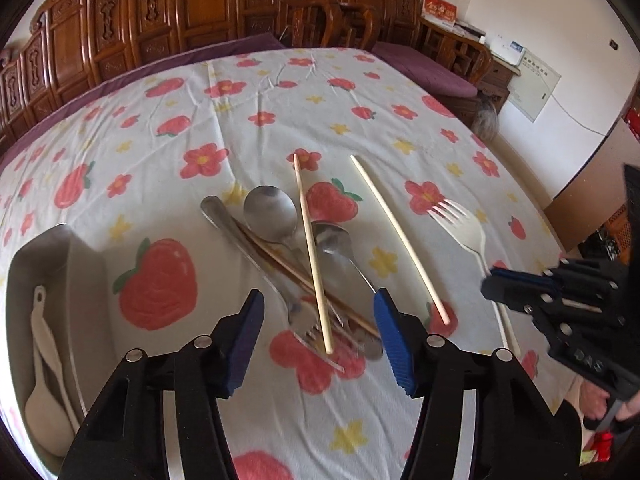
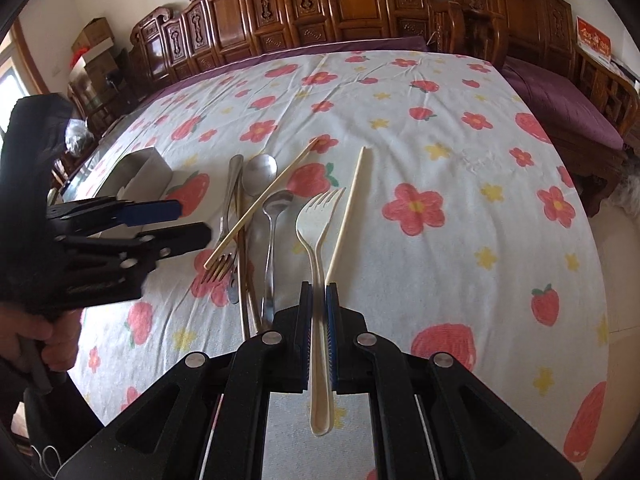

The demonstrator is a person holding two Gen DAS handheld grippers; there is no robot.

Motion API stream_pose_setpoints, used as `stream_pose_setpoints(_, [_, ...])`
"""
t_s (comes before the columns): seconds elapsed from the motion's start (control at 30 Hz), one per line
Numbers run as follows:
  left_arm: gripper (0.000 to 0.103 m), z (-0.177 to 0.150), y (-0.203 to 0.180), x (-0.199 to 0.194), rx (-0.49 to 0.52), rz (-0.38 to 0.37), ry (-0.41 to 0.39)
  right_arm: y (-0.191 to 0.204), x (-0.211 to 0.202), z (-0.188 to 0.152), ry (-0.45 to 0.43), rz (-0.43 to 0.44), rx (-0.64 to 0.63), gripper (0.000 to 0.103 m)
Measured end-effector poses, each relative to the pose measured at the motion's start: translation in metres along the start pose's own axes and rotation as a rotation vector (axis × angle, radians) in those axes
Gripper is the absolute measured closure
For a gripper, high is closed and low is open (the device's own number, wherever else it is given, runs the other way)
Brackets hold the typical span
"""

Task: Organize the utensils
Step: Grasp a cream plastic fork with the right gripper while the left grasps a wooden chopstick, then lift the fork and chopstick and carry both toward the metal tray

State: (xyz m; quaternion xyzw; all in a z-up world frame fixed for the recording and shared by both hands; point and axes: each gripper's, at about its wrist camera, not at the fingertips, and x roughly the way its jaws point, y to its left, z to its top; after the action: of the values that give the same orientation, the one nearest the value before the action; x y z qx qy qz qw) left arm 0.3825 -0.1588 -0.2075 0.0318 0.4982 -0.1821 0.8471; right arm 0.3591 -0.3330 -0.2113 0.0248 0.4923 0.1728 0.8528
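We see the right claw [image 2: 319, 300] clamped on the white plastic fork [image 2: 318, 240], lifted just right of the utensil pile [image 1: 304, 264] on the flowered bench [image 1: 248, 120]. Our left claw [image 1: 320, 312] hangs above that pile, jaws apart, gripping nothing.

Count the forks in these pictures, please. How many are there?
2. The white fork is gripped in the right claw. The metal fork lies in the pile, under a light chopstick. The tray may hide more.
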Motion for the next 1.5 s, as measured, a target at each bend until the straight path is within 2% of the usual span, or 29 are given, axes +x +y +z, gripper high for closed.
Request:
stream_pose_setpoints(0.1, [0.057,0.011,0.0,0.013,-0.017,-0.002,0.036,-0.006,0.001,0.0,0.001,0.011,0.023,0.095])
stream_pose_setpoints(0.33, [0.074,0.029,-0.001,0.035,-0.018,0.019,0.097,-0.013,-0.001,0.002,-0.004,0.014,0.044,0.095])
stream_pose_setpoints(0.47, [0.076,0.034,0.003,0.048,-0.049,0.04,0.147,-0.016,-0.002,0.002,-0.005,0.019,0.053,0.095])
stream_pose_setpoints(0.6, [0.076,0.034,0.002,0.052,-0.046,0.044,0.151,-0.016,-0.001,0.001,-0.001,0.023,0.055,0.095])
stream_pose_setpoints(0.67, [0.083,0.034,0.001,0.053,-0.038,0.052,0.152,-0.016,-0.001,0.001,-0.001,0.026,0.057,0.095])
stream_pose_setpoints(0.7, [0.093,0.034,-0.001,0.054,-0.034,0.055,0.154,-0.015,-0.001,0.001,-0.002,0.026,0.056,0.095])
stream_pose_setpoints(0.73, [0.098,0.035,-0.002,0.054,-0.03,0.058,0.155,-0.015,-0.001,0.001,-0.002,0.027,0.056,0.095])
stream_pose_setpoints(0.87, [0.098,0.034,-0.005,0.051,-0.003,0.095,0.143,-0.014,0.0,0.0,0.0,0.029,0.058,0.095])
stream_pose_setpoints(0.97, [0.099,0.032,-0.007,0.039,0.0,0.095,0.114,-0.013,0.003,-0.001,0.007,0.036,0.06,0.095])
stream_pose_setpoints(1.23, [0.099,0.01,-0.008,-0.017,-0.013,0.024,0.029,0.001,-0.001,0.001,-0.01,0.06,0.043,0.095])
stream_pose_setpoints(1.5, [0.099,-0.015,-0.005,-0.049,0.011,0.05,-0.009,0.025,-0.01,0.005,-0.029,0.081,-0.001,0.095])
